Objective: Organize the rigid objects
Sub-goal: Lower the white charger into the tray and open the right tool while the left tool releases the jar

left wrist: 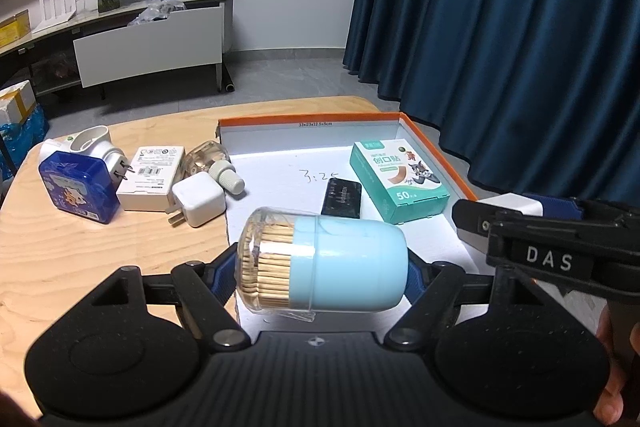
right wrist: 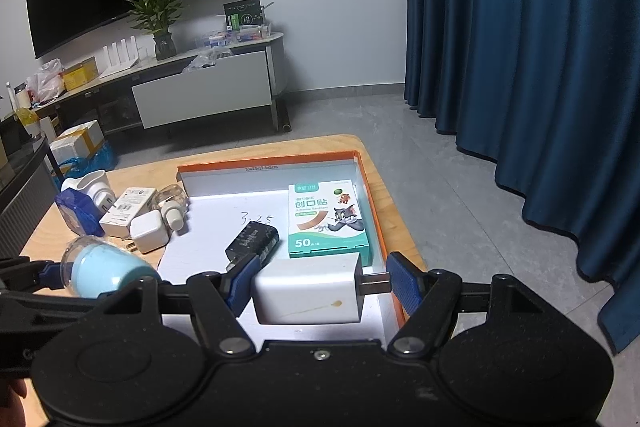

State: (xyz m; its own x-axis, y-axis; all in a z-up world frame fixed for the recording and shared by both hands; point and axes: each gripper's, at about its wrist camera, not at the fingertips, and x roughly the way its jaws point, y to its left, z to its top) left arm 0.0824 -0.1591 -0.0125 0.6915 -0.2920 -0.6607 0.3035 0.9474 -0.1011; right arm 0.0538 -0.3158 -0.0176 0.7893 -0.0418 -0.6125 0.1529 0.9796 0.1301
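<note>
Currently, two items in transit toward the orange-rimmed box (left wrist: 436, 147), which lies on the wooden table (left wrist: 100, 259).

Item, left claw (left wrist: 320, 267): toothpick holder (left wrist: 324, 263), pale blue cap, clear body packed with sticks. Lies sideways between the blue pads, gripped end to end. Position: above the near edge of the box floor, so placement is close.

Item, right claw (right wrist: 316, 289): white charger block (right wrist: 308, 293), prongs pointing to the right-hand pad. Clamped between pad and prong tips, over the near right corner of the box. Whether it rests on the floor or hangs just above cannot be told.

Already in the box, ahead of both claws: bandage carton (right wrist: 326, 223), teal and white, toward the far right; black adapter (right wrist: 252, 241), just left of it, mid-floor.

Still on the table, ahead and to the left of the left claw: blue tin (left wrist: 78, 189), white plug-in unit (left wrist: 94, 147), white flat carton (left wrist: 150, 177), small white plug cube (left wrist: 198, 201), clear bottle with ribbed cap (left wrist: 212, 159).

Step in hand, judged: depositing the two carried items; roughly half of the lot remains outside.

Next move calls for: lowering each item onto bare floor near the claws, clear of the adapter and carton, then parting the pads. The holder is round and may roll once freed; setting it against a wall or upright would steady it.
</note>
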